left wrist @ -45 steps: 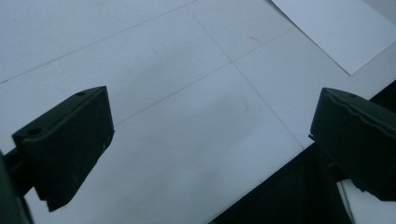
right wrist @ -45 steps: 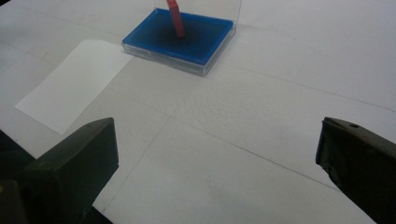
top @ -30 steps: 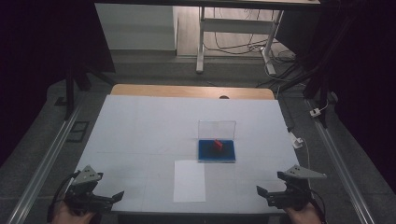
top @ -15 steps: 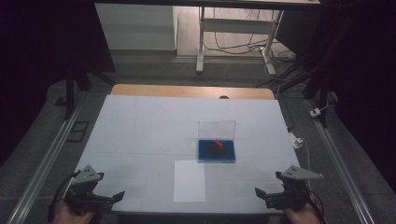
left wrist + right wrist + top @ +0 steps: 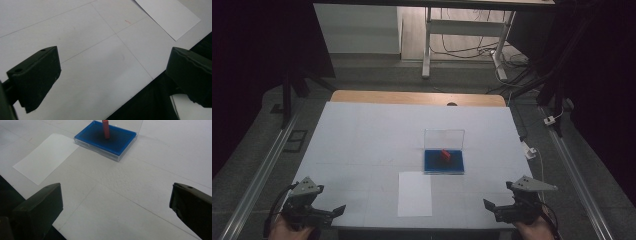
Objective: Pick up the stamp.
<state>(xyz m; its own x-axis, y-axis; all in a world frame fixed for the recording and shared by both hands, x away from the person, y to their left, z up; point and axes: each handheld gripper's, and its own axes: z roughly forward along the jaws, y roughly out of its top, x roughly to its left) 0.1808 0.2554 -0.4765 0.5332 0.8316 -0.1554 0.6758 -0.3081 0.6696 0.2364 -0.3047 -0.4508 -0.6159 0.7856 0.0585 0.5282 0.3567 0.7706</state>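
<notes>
Little has moved since the earlier frames — both grippers sit at the near table edge as before, the right one perhaps drifted a touch toward the near edge.

High view: left gripper low at the near left corner, held in a hand, jaws pointing inward toward the table's middle, with a gap between them. Right gripper at the near right corner, jaws likewise pointing inward. Between the two, ahead of both sets of fingers, lies a white sheet of paper. Just beyond the sheet and a bit toward the right gripper's side sits an open clear case with a blue tray, lid standing upright at the back; a small red piece stands on the blue. Both grippers well apart from it. White table under everything.

Left gripper view: left gripper, fingers spread wide, nothing between them but bare table surface and its near edge. Corner of the paper sheet far ahead, beyond the right-hand finger.

Right gripper view: right gripper, fingers spread wide — empty. Blue tray ahead, midway between the fingers but well beyond their tips; red piece upright on it. Paper sheet ahead of the left-hand finger, just beside the case.
</notes>
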